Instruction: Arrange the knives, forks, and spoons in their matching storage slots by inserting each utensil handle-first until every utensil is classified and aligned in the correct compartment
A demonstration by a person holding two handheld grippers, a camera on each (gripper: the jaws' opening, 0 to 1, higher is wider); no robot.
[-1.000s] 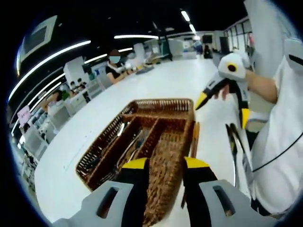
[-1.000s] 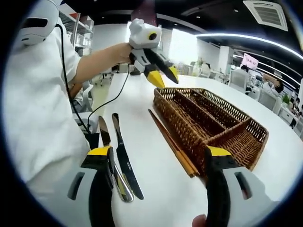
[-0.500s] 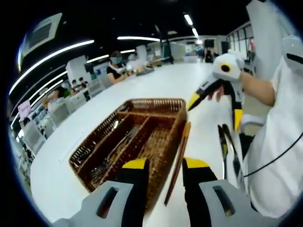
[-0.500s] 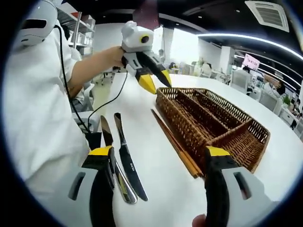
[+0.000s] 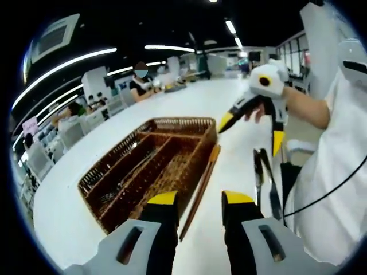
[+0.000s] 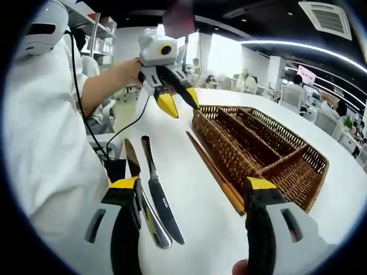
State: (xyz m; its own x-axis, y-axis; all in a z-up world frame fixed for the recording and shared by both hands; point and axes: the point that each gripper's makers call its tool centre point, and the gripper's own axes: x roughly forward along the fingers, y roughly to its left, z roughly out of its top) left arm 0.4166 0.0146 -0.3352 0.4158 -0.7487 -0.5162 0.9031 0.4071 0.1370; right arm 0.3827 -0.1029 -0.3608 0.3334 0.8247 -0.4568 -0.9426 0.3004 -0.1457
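The right tongs (image 6: 192, 197) are held wide apart with nothing between them, low over the white worktop (image 6: 195, 229). This is judged to be a readying for a pickup, since the knives (image 6: 155, 192) lie just beyond and beside the left tip. The knives are laid side by side, roughly parallel with the tongs, so a straight descent would probably span them. The wicker tray (image 6: 261, 152) is placed ahead and to the right of these tongs, with the wooden chopsticks (image 6: 212, 169) laid along its near wall, between the tray and the knives.

The left tongs (image 5: 200, 200) are parted a moderate way and nothing is gripped. They are held above the worktop (image 5: 229, 114) over the near end of the tray (image 5: 149, 163), seemingly on standby.

In the left gripper view the inside of the tray is seen: long slots divided by wicker walls, with what appear to be metal utensils lying in them, though their kinds cannot be told. The chopsticks (image 5: 199, 189) run away from between the tips, and the knives (image 5: 264, 180) lie to the right. In the right gripper view the slots are seen too obliquely for their contents, but the knife blades and handles are plain.
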